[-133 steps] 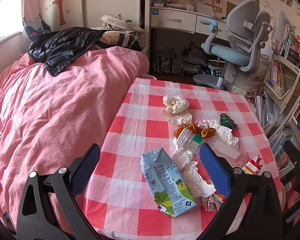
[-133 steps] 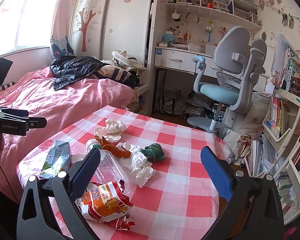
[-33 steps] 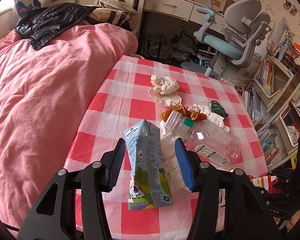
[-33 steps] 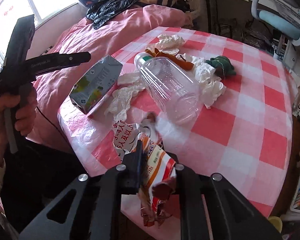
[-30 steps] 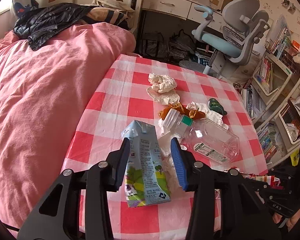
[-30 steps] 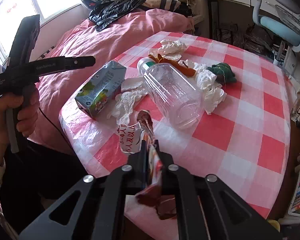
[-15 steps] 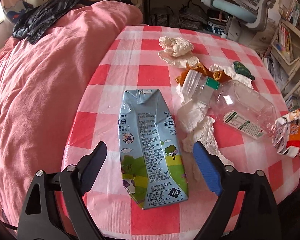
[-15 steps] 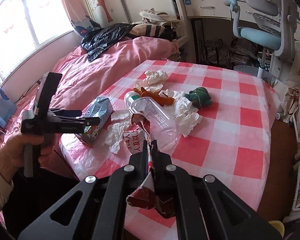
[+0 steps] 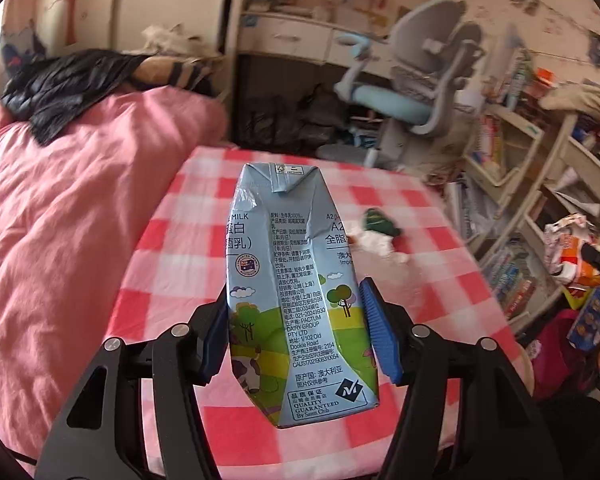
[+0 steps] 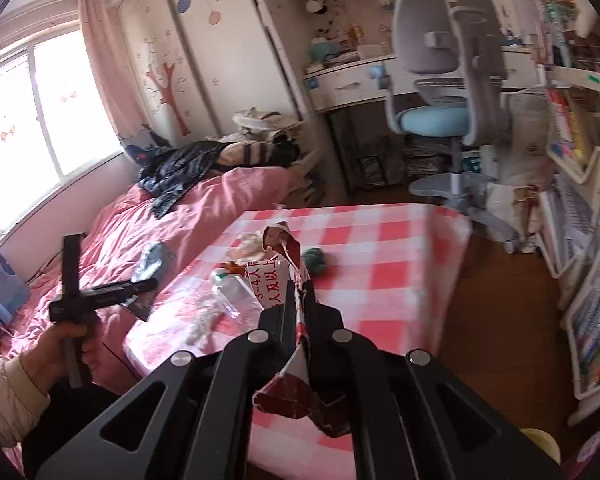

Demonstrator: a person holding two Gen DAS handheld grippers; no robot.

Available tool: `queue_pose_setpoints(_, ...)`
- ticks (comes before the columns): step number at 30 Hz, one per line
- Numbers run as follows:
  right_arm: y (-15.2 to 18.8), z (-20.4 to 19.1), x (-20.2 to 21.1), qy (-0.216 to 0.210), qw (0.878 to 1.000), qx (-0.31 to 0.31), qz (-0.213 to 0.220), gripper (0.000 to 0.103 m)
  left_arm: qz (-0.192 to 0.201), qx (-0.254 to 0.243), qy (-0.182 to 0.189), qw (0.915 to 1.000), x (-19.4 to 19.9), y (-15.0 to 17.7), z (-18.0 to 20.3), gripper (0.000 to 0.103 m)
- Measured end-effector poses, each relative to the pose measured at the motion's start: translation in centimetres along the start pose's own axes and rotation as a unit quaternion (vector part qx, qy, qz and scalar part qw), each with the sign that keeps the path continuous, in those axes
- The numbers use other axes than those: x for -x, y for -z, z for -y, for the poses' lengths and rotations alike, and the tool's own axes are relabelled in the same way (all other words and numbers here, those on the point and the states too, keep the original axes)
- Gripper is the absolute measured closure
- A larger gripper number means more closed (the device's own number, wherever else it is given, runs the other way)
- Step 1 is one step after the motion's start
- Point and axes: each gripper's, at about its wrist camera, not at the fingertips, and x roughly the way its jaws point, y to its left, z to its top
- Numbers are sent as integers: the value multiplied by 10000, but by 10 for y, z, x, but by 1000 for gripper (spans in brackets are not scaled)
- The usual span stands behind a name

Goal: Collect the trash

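Carton (image 9: 296,292) now lifting off table (image 9: 172,240), left fingers (image 9: 374,336) just closing, pinching it; right fingers (image 10: 314,300) clamping wrapper (image 10: 278,264) tight.

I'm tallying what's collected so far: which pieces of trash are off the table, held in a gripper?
Two: the blue milk carton, clamped in the left gripper, and the crumpled snack wrapper, pinched in the right gripper. The clear bottle lies on the tablecloth.

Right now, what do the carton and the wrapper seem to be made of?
Carton: probably coated paperboard, slightly glossy; printed faces, folded top, dented walls.
Wrapper: seemingly thin plastic or foil film; crumpled, torn, printed.
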Motion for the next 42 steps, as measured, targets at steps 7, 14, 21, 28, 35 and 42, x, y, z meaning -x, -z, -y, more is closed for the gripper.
queue_pose_setpoints(7,93,122,31,957,9872,-1093,-655,99,-542,-1172,1729,9764,-38,10,186,45)
queue_pose_setpoints(14,173,195,16,1169,9592,-2427,-860,85,-1625,-2283,2554,9254,-126,68,375,45)
queue_pose_setpoints(21,177,214,49,1635,9373,-3059,-330,46,-2101,-2716,2253,9118,-156,105,439,32)
queue_pose_setpoints(28,86,150,60,1724,9532,-2437,487,11,-663,-2232,1290,9639,-82,60,346,8)
queue_pose_setpoints(35,-2,11,32,1615,9749,-473,1458,8,210,-1426,91,9895,-15,3,192,8)
queue_pose_setpoints(42,-4,-61,-64,1302,9881,157,806,8,398,-224,-1037,9936,-3,-19,46,7)
